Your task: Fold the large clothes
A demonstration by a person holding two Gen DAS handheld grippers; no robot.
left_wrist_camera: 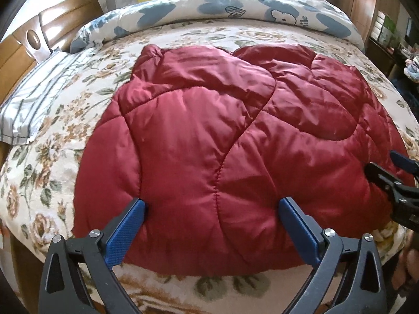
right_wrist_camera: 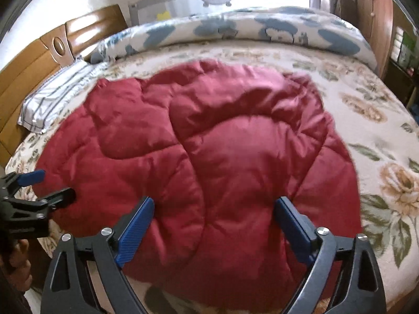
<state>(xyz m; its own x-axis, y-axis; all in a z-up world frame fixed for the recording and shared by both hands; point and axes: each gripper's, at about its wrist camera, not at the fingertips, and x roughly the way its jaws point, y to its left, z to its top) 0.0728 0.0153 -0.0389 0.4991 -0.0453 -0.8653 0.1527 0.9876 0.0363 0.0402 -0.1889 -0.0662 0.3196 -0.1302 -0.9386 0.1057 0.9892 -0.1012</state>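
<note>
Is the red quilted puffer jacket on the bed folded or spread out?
Partly folded: the red quilted puffer jacket has both sides folded in over its middle, their edges meeting along a curved line, while its length still lies unfolded on the floral bedspread.

Both the left gripper (left_wrist_camera: pixel 212 204) and the right gripper (right_wrist_camera: pixel 214 202) have black plastic frames, silver round-headed screws, and textured blue finger pads (left_wrist_camera: pixel 125 233).
</note>
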